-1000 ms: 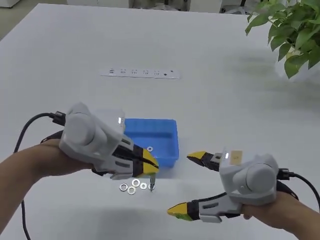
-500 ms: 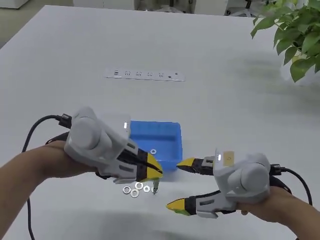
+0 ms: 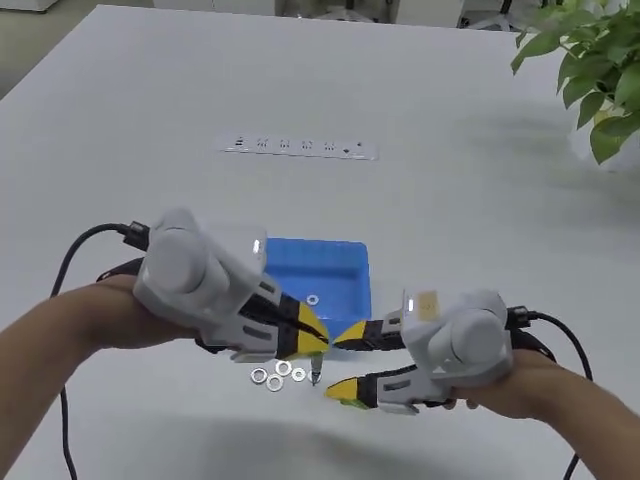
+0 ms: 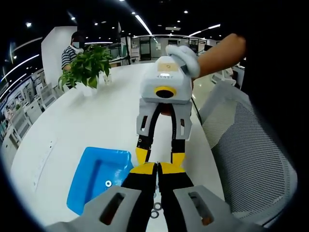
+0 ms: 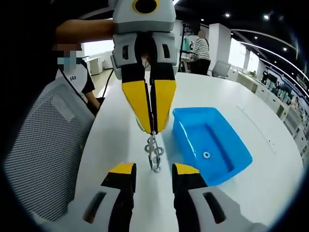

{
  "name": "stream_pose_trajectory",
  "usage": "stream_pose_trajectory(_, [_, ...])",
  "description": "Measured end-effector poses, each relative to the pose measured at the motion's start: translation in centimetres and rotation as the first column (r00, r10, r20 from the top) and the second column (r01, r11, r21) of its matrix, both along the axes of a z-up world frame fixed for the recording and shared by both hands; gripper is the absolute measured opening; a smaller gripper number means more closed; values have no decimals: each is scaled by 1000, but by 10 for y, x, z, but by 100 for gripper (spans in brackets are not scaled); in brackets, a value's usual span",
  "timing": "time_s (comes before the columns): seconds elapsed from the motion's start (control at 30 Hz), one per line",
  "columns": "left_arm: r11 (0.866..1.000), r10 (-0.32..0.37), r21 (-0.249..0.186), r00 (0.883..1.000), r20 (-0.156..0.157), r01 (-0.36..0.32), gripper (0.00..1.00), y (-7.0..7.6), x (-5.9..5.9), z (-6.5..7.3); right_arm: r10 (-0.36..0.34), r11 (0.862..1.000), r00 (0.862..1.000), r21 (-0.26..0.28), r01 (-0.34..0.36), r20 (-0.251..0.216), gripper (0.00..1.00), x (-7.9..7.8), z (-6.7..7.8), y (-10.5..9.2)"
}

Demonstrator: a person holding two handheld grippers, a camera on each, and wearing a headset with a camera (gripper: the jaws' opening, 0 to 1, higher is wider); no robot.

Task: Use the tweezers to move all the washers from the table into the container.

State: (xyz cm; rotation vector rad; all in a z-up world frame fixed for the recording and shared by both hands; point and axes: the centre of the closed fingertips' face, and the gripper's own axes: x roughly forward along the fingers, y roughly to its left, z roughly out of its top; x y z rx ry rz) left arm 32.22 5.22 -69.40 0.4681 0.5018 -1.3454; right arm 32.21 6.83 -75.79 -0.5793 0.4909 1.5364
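Observation:
Several steel washers lie on the white table just in front of a blue container. One washer lies inside the container. My left gripper is shut on thin tweezers, whose tip points down just right of the washer cluster. My right gripper is open, facing the left one, with its jaws on either side of the tweezer tip.
A white power strip lies farther back on the table. A potted plant stands at the far right corner. A mesh chair is behind the near table edge. Cables trail from both grippers.
My right gripper has moved left, close up to the left gripper and the washers. The left gripper still holds the tweezers over the same spot.

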Motion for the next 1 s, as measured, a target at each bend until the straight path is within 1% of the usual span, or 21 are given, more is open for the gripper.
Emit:
stream_pose_trajectory(0.1, [1000,0,1,1000,-1,0,5,1,0,0,28,1000,999,-11,-28,16,24,0,-3,3])
stream_pose_trajectory(0.27, [1000,-2,1,1000,0,2,5,2,0,0,66,997,997,-29,-65,34,19,0,-7,8])
stream_pose_trajectory(0.33, [1000,-3,1,1000,0,3,5,2,0,-1,78,996,996,-36,-76,34,17,1,-8,9])
stream_pose_trajectory(0.6, [1000,-6,5,1000,3,6,5,3,2,-1,119,992,992,-55,-117,35,12,-1,-13,15])
stream_pose_trajectory(0.73, [1000,-4,8,1000,5,4,5,3,2,-1,125,991,991,-59,-123,41,12,-1,-13,15])
stream_pose_trajectory(0.87, [1000,0,3,1000,0,0,5,4,2,-2,128,990,991,-64,-124,46,10,-2,-14,15])
stream_pose_trajectory(1.0, [1000,0,-1,1000,-3,0,5,4,1,-2,117,991,992,-63,-114,38,10,-2,-13,15])
